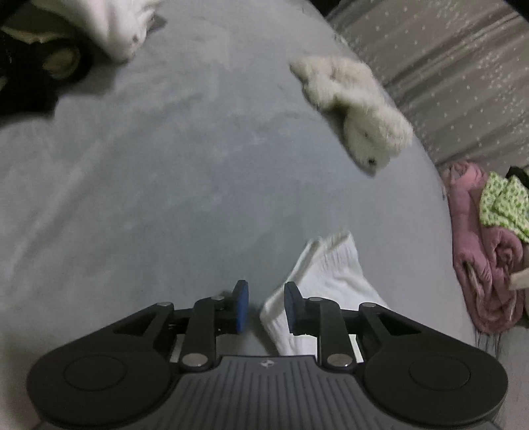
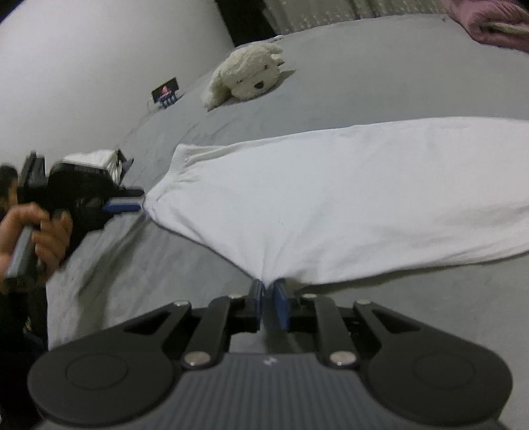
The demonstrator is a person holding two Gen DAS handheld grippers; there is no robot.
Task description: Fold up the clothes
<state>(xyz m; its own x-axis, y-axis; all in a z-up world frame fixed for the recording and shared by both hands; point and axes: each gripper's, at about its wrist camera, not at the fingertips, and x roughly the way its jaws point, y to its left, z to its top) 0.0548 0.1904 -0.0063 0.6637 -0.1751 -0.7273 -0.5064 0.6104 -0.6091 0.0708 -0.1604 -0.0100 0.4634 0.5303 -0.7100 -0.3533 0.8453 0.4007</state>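
Observation:
A white garment lies spread flat on the grey bed sheet. My right gripper is shut on the garment's near edge, which bunches into the closed blue pads. My left gripper is open just above the sheet. One corner of the white garment lies by its right finger and reaches partly into the gap. In the right wrist view a hand holds the left gripper at the garment's left corner.
A cream plush dog lies on the sheet further back. A pink blanket and a green-patterned cloth are heaped at the bed's right edge. White and dark clothes sit far left. A small dark device lies near the wall.

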